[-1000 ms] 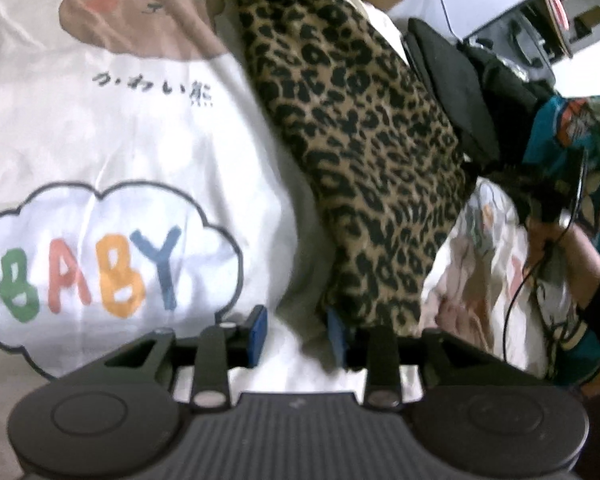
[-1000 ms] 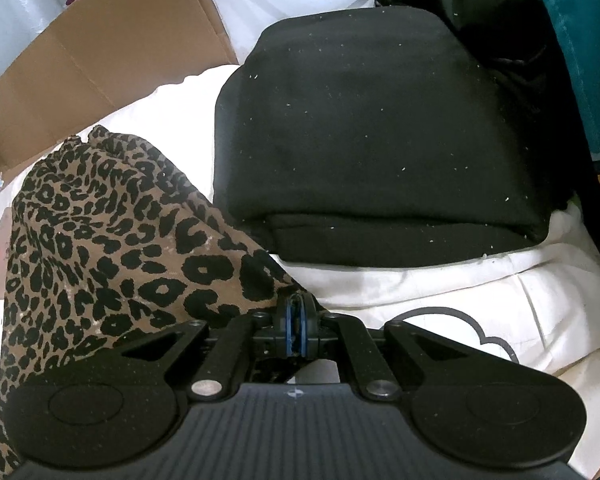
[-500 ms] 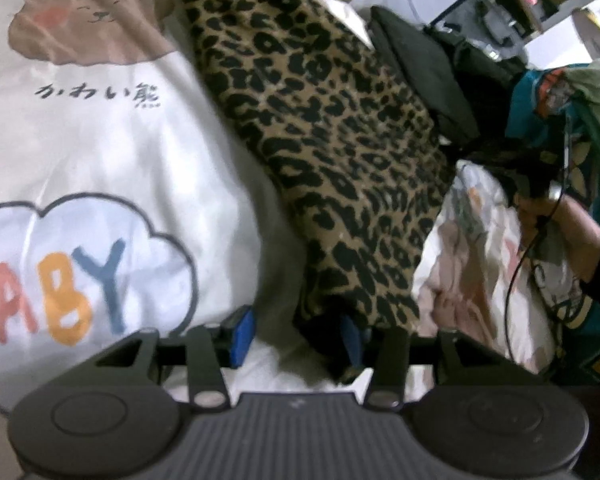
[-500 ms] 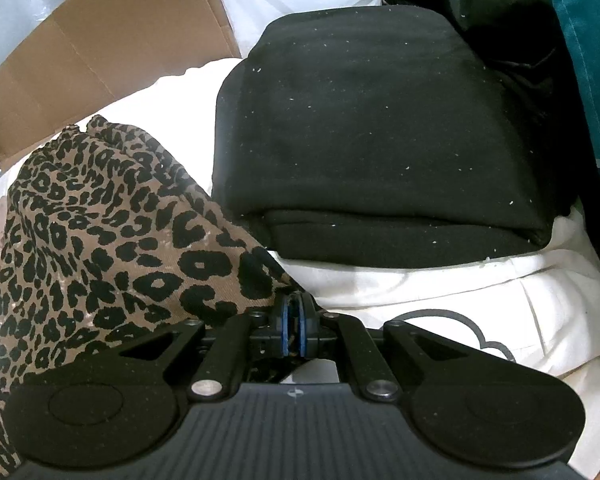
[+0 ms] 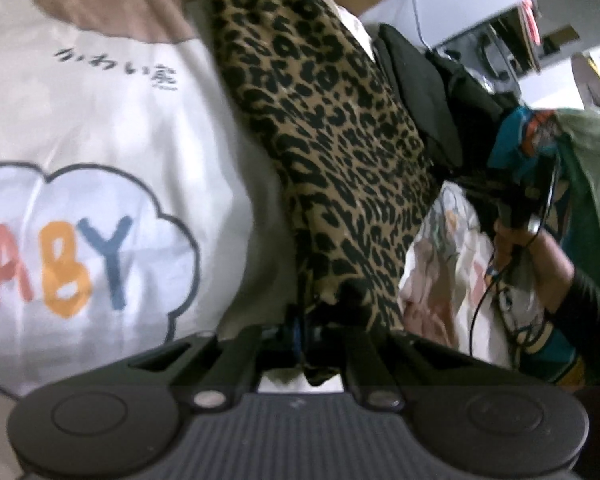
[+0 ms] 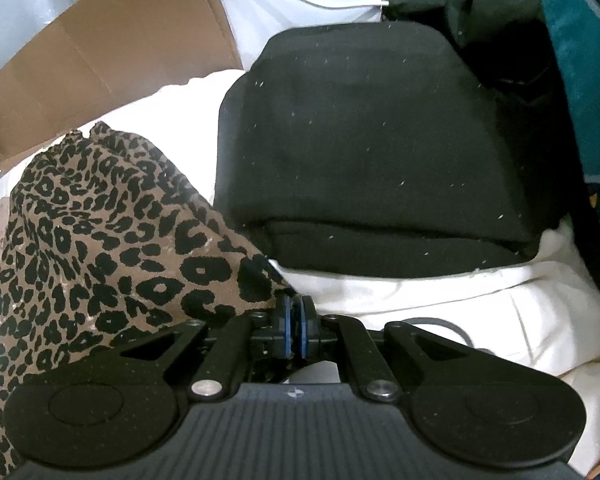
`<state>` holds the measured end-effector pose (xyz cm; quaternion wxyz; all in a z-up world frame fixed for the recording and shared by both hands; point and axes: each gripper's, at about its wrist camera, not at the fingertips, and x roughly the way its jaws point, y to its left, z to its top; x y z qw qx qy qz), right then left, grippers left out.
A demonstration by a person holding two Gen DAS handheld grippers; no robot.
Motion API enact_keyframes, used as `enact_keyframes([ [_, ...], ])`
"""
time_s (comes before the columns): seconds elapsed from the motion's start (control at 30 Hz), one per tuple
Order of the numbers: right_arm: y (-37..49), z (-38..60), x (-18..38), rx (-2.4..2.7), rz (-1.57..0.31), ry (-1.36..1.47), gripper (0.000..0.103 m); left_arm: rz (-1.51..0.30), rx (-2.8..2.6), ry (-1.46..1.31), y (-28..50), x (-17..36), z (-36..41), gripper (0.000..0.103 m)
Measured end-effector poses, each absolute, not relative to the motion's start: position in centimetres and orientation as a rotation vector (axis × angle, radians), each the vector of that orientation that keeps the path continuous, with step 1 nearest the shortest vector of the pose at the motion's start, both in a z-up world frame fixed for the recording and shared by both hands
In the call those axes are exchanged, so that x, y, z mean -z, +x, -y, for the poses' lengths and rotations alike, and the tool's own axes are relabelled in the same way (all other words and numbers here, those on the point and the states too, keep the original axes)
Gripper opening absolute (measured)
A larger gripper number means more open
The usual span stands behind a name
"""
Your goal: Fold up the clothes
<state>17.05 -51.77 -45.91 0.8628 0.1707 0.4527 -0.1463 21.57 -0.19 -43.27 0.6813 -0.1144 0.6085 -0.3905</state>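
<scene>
Left gripper (image 5: pixel 300 330) and right gripper (image 6: pixel 295 330) fingers each pinch an end of the leopard-print garment (image 5: pixel 340 152)

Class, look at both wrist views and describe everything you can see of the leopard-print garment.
The leopard-print garment is tan, thin-looking fabric with black spots, lying as a long, loosely bunched strip on the white printed sheet. Beside it sits a folded black garment. The left tool is shut on its near end; the right tool is shut on a corner.
</scene>
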Motion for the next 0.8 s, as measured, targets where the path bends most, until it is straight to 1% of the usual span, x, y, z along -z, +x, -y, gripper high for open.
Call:
enact_keyframes([
  [0.17, 16.8, 52.1, 46.5, 0.307, -0.961, 0.367, 0.004, -1.403, 0.838, -0.288, 22.0, 44.5, -0.7, 0.003],
  [0.23, 16.8, 52.1, 46.3, 0.308, -0.966, 0.373, 0.005, -1.396, 0.833, -0.307, 22.1, 44.2, -1.3, 0.014],
  [0.3, 16.5, 52.2, 46.1, 0.305, -0.968, 0.376, 0.005, -1.373, 0.838, -0.324, 22.3, 43.5, -2.0, 0.034],
  [0.33, 16.4, 52.2, 46.0, 0.302, -0.969, 0.377, 0.005, -1.365, 0.842, -0.336, 22.3, 43.2, -2.2, 0.040],
  [0.37, 16.2, 52.2, 45.9, 0.299, -0.969, 0.378, 0.005, -1.356, 0.843, -0.348, 22.5, 43.0, -2.4, 0.050],
  [0.4, 16.1, 52.2, 45.8, 0.296, -0.970, 0.378, 0.006, -1.347, 0.846, -0.356, 22.6, 42.9, -2.4, 0.057],
  [0.47, 15.7, 52.2, 45.6, 0.290, -0.970, 0.382, 0.006, -1.334, 0.861, -0.368, 22.7, 42.7, -2.0, 0.059],
  [0.57, 15.4, 52.2, 45.7, 0.285, -0.969, 0.387, 0.006, -1.325, 0.880, -0.391, 22.8, 42.9, -0.9, 0.067],
  [0.67, 15.5, 52.4, 45.9, 0.287, -0.968, 0.401, 0.005, -1.342, 0.899, -0.405, 22.7, 43.7, 0.1, 0.067],
  [0.73, 15.5, 52.4, 45.9, 0.288, -0.965, 0.410, 0.005, -1.355, 0.909, -0.407, 22.7, 44.1, 0.7, 0.065],
  [0.77, 15.5, 52.4, 45.9, 0.289, -0.963, 0.414, 0.005, -1.363, 0.914, -0.412, 22.7, 44.4, 0.9, 0.060],
  [0.8, 15.6, 52.4, 45.9, 0.289, -0.961, 0.419, 0.005, -1.373, 0.918, -0.419, 22.6, 44.6, 1.0, 0.049],
])
